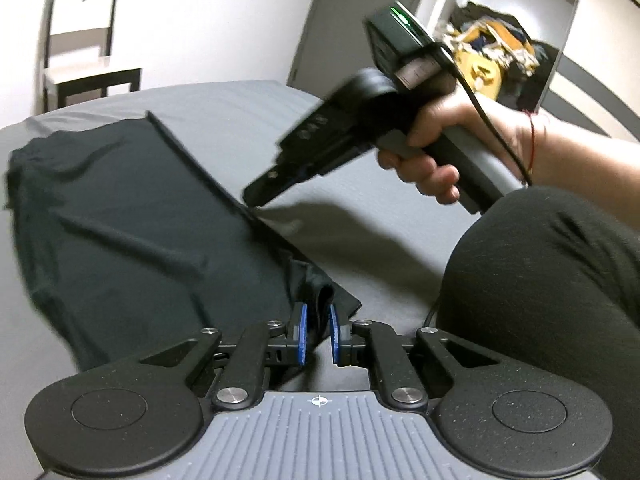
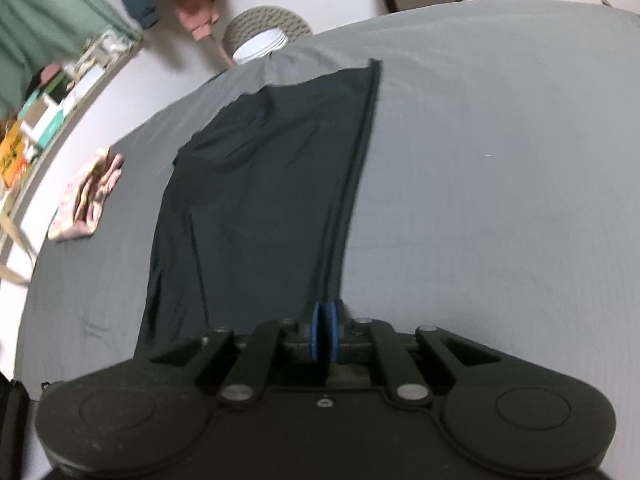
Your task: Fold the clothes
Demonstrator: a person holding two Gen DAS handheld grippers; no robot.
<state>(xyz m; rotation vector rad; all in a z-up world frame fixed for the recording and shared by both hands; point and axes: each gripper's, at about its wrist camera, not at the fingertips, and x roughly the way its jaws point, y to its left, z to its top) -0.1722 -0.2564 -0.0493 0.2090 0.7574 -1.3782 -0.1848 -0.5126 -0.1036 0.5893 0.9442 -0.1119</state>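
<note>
Gripping a bunched corner of the dark garment [image 1: 132, 208] between nearly closed blue pads, left gripper [image 1: 318, 330] is hovering over the grey bed [image 1: 248, 116]. Right gripper [image 2: 325, 330], pads pressed together, is pinching the garment's hem edge; a small pink cloth [image 2: 90, 196] is lying apart.

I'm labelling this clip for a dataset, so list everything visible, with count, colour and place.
black garment: one, spread lengthwise on the bed
bed sheet: one, grey, under everything
folded cloth: one, pink, at the bed's left edge
basket: one, beige woven, on the floor beyond the bed
chair: one, white with dark legs, by the far wall
clothes pile: one, yellow and dark, in the wardrobe
left gripper: pads around a garment corner
right gripper: shut on the garment's edge
right hand: one, holding the right gripper
</note>
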